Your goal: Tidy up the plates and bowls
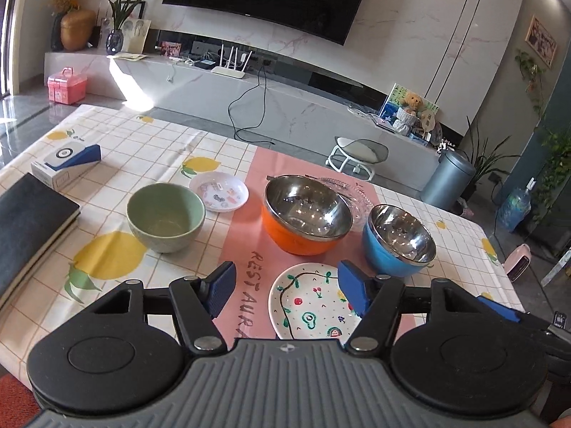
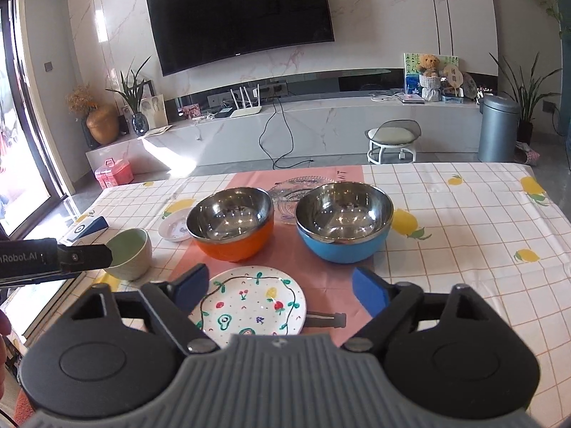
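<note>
Left wrist view: the left gripper [image 1: 285,290] is held with jaws spread, empty; the painted plate [image 1: 312,303] is seen on the bench [image 1: 456,249] between them, toward the right jaw.
Right wrist view: the right gripper [image 2: 280,287] is held wide apart, empty; the painted plate [image 2: 251,303] lies between the jaws, orange bowl [image 2: 232,223] and blue bowl [image 2: 344,221] farther off.

Brightness: you see a bright, daylit room in both views.
Light source: sun enters from the glass door [image 2: 21,114] on your left.
Glare: a blown-out patch on the TV bench [image 1: 135,82]; highlights inside the orange bowl [image 2: 232,214] and blue bowl [image 2: 342,214].
Distortion: fisheye bends walls and the television [image 2: 239,18]; corners darken.
Focus: sharp throughout.
</note>
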A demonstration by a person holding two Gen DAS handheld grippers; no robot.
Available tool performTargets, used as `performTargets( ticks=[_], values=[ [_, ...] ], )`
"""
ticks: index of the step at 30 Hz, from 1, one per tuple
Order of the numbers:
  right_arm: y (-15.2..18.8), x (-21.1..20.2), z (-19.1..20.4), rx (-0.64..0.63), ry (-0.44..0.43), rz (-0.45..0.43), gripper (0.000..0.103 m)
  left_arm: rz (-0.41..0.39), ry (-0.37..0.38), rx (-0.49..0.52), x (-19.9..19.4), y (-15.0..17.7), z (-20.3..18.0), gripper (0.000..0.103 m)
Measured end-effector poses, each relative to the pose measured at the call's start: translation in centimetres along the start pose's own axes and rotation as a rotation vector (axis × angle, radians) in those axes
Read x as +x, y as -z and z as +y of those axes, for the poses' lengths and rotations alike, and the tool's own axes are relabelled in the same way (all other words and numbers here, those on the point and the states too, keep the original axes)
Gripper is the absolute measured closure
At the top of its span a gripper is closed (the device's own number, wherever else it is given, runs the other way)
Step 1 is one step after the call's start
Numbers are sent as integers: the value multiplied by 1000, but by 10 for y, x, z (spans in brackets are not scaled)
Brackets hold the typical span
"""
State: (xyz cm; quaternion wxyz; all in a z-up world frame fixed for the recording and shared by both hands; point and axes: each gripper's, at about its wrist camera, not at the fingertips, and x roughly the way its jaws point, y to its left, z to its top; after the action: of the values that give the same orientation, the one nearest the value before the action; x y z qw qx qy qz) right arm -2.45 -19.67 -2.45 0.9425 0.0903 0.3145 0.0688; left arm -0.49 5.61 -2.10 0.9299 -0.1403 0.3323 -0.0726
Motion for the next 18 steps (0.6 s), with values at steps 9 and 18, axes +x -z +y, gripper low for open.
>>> performTargets(
  ticks=[9,18],
  values=[
    [29,40,-15,58,-31,19,51,-5,25,-43,44,27,20,64],
    [39,79,-27,83,-72,65,70,65,-12,-64,81,41,30,60]
  ],
)
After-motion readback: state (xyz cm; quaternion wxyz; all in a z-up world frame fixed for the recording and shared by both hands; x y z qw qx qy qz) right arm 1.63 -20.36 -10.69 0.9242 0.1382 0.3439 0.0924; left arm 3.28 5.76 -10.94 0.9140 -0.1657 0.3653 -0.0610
